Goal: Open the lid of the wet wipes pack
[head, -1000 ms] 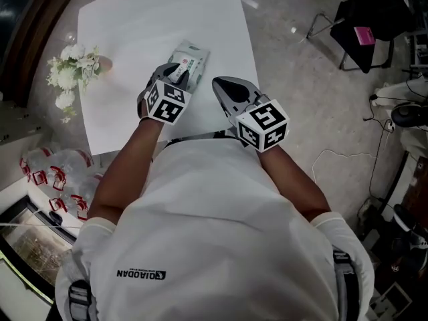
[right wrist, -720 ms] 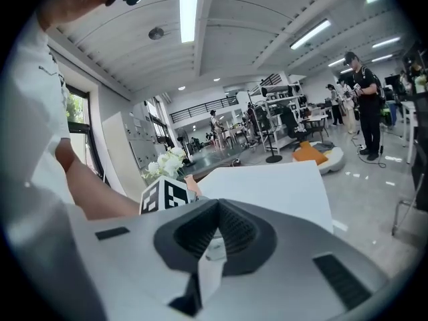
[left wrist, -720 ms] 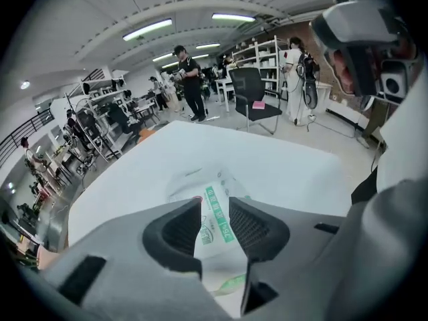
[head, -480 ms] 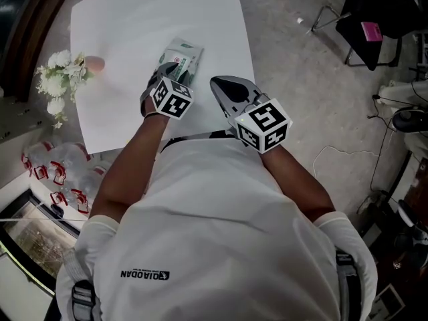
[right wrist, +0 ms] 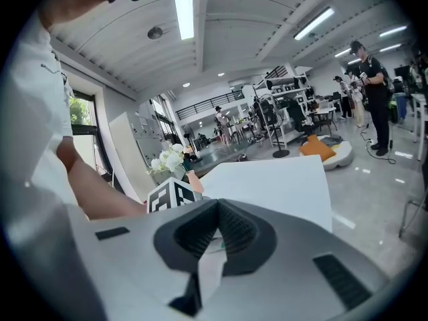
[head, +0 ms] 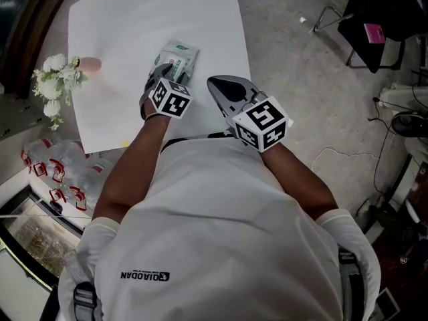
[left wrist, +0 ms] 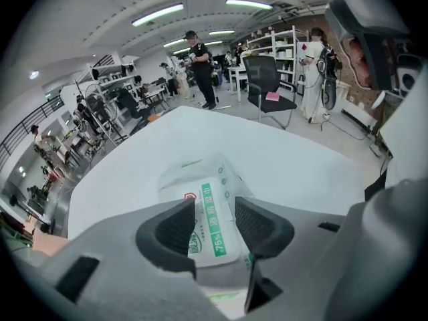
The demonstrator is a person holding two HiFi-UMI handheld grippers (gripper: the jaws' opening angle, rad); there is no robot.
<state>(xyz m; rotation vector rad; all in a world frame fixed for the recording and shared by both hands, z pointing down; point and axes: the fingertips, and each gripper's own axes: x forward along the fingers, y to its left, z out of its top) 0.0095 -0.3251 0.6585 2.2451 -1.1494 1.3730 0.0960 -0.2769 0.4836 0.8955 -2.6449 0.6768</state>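
The wet wipes pack (head: 178, 53), white with green print and a flat lid label, lies on the white table (head: 134, 19). My left gripper (head: 166, 73) points steeply down over the pack's near end. In the left gripper view the pack (left wrist: 208, 209) shows between the two dark pads (left wrist: 175, 227), with a gap on each side. These jaws are opening, and the pads do not press on the pack. My right gripper (head: 214, 83) hovers just right of the pack near the table's front edge. Its tips (right wrist: 217, 209) meet, with nothing held.
White flowers (head: 52, 80) in a pink vase (head: 89, 63) stand at the table's left edge. Plastic bags (head: 57, 169) lie on the floor at the left. A black chair (head: 374, 29) stands at the far right. The person's torso fills the lower view.
My left gripper has sunk closer over the near end of the pack. The right gripper has stayed almost in place beside it.
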